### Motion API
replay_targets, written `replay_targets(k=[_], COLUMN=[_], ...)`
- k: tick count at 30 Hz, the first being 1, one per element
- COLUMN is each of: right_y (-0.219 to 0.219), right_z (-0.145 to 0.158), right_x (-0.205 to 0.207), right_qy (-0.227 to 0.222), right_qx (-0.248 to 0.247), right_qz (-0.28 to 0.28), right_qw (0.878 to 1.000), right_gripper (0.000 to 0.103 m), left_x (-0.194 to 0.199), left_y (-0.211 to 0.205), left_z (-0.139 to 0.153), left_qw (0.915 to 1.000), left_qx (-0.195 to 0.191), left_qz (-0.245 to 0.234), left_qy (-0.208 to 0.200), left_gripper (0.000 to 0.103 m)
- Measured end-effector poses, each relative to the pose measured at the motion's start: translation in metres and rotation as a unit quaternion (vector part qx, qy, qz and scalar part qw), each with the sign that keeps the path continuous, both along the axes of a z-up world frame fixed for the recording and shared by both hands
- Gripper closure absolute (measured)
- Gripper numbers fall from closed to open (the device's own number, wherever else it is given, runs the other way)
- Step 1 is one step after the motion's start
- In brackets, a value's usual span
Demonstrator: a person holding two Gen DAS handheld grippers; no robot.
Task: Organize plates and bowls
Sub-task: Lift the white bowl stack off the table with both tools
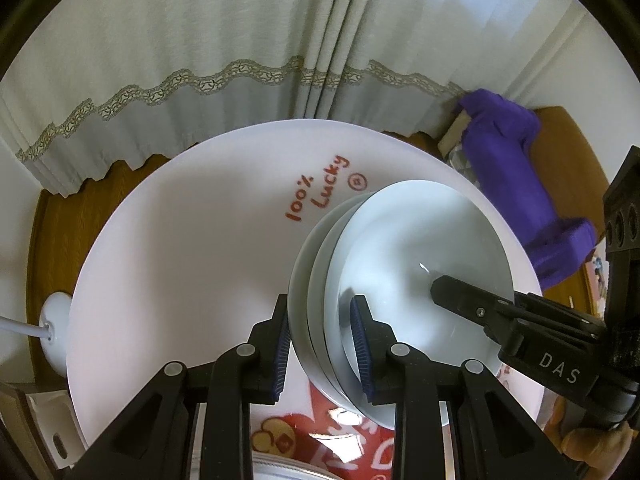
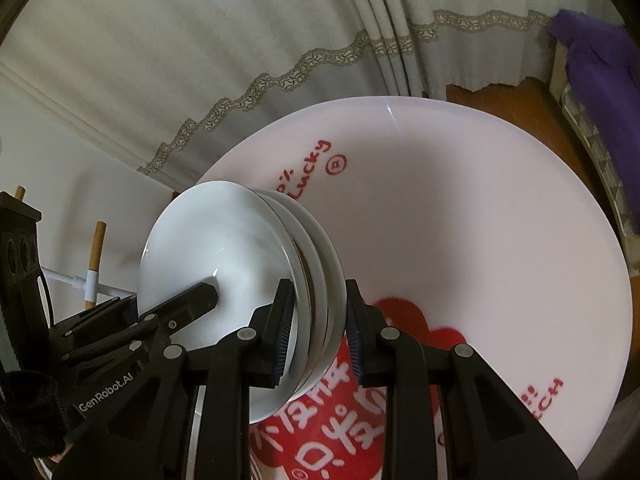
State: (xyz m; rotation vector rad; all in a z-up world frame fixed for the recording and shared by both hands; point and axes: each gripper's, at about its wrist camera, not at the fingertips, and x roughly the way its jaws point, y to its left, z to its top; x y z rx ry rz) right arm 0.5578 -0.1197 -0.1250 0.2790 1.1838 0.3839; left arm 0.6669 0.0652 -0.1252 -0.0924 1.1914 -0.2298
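A stack of small white bowls sits on a large white plate printed with red "100% Lucky" lettering and a red heart. My left gripper is shut on the stack's near rim, one pad outside and one inside. In the right wrist view my right gripper is shut on the opposite rim of the same bowl stack, over the plate. Each gripper's finger shows in the other's view, reaching into the top bowl.
A pale curtain with lace trim hangs behind the wooden table. A purple object stands at the right. A white round base with cord sits left. A white rack with wooden pegs is at the left.
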Motion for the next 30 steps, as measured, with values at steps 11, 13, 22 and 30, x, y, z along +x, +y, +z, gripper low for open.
replay_targets(k=[11,13,22,30], right_y=[-0.029,-0.034,-0.053,-0.071], right_z=[0.004,0.005,0.007,0.001], right_x=[-0.031,-0.037,-0.063,-0.088], right_qy=[0.000,0.001,0.002,0.012], right_qx=[0.012,0.014,0.014,0.007], right_qz=[-0.014,-0.017,-0.027,-0.029], right_qw=[1.000,1.000,1.000,0.999], right_gripper=[0.078,0.078,0.078,0.078], left_x=[-0.037,-0.043,-0.072,-0.092], left_y=[-0.025,-0.029,-0.046,-0.057], left_z=[0.015,0.019,0.028,0.028], left_qw=[0.9998,0.9997,0.9993,0.9988], left_qx=[0.006,0.007,0.010,0.009], left_qz=[-0.020,-0.024,-0.037,-0.047], left_qy=[-0.004,-0.005,0.000,0.012], left_gripper=[0.079,0.079,0.079,0.079])
